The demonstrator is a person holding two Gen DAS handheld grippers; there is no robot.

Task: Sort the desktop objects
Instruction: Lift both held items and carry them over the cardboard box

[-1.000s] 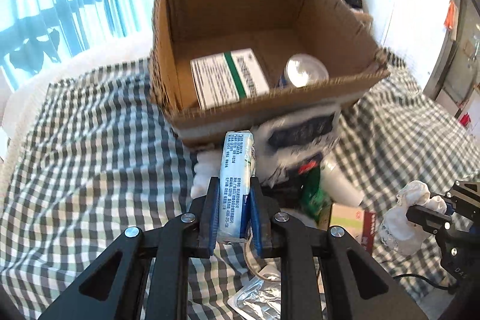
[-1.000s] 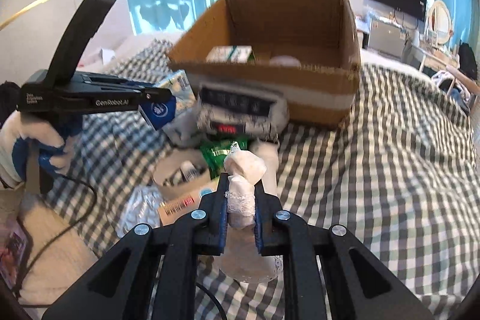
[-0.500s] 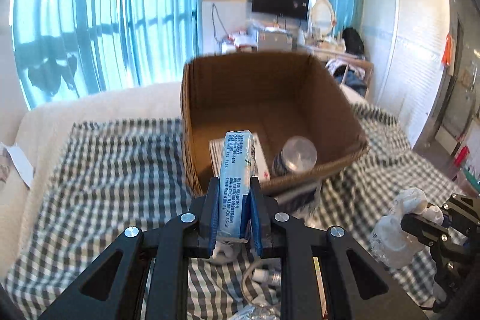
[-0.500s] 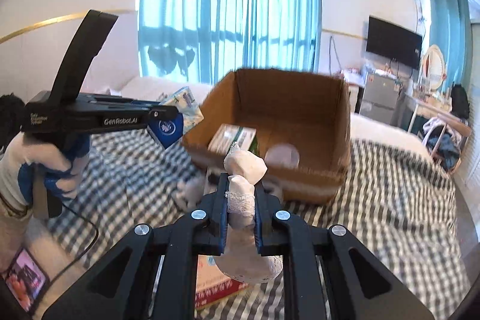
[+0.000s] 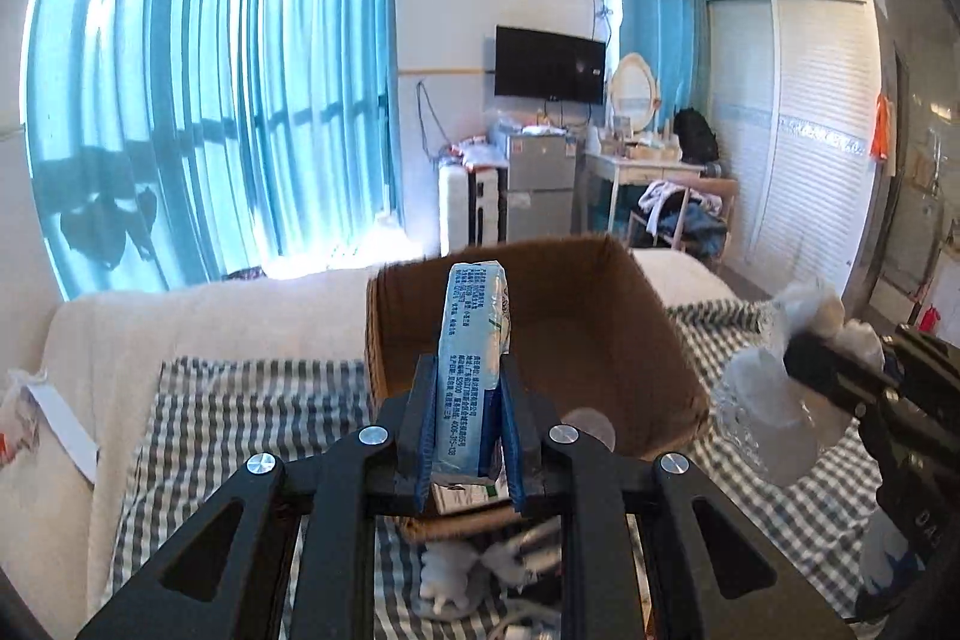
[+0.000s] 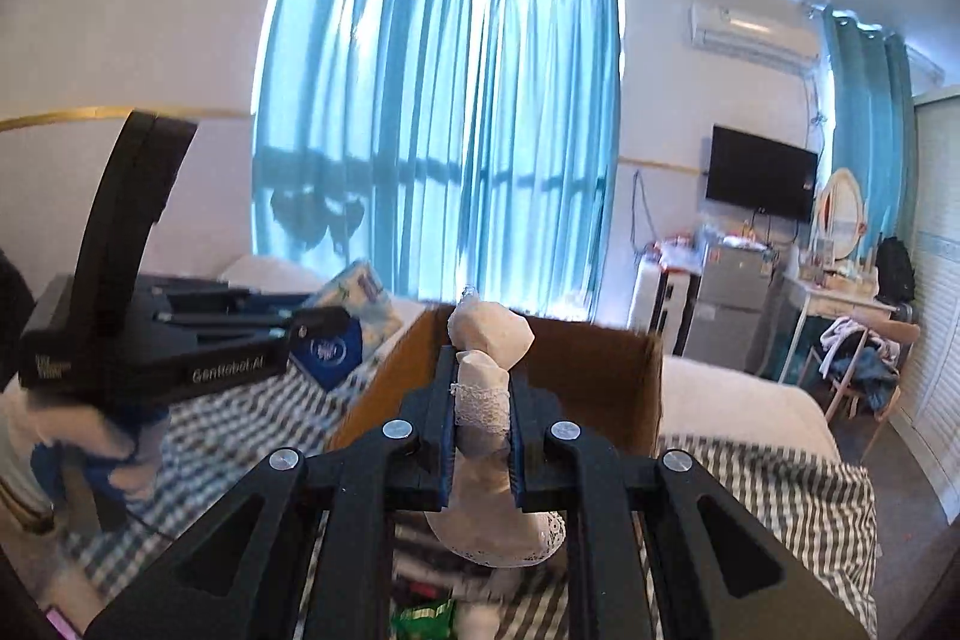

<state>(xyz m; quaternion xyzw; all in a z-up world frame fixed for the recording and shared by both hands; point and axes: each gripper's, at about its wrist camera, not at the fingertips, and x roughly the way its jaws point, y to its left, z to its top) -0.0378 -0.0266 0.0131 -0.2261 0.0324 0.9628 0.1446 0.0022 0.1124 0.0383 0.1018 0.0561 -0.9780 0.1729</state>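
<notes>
In the left wrist view my left gripper [image 5: 467, 370] is shut on a light-blue tissue pack [image 5: 471, 340], held up in front of the open cardboard box [image 5: 600, 322]. At the right edge, my right gripper [image 5: 840, 370] grips a white lace-trimmed cloth bundle [image 5: 774, 418] beside the box. The right wrist view shows the right gripper [image 6: 480, 376] shut on that cloth bundle [image 6: 489, 340], with the box [image 6: 600, 370] just behind. To the left is the left gripper [image 6: 312, 325] with the tissue pack [image 6: 360, 289], held by a gloved hand [image 6: 90, 436]. Most of the box's floor is hidden.
A checked cloth [image 5: 240, 418] covers the bed. Loose white items [image 5: 456, 574] and a green packet [image 6: 423, 619] lie in front of the box. A round lid [image 5: 591, 421] and a white carton [image 5: 468, 493] show inside it. A TV [image 5: 549, 64], fridge and wardrobe stand far back.
Both grippers have risen and tilted up with their loads still gripped. The box has dropped lower in both views, and the room behind it has come into sight.
</notes>
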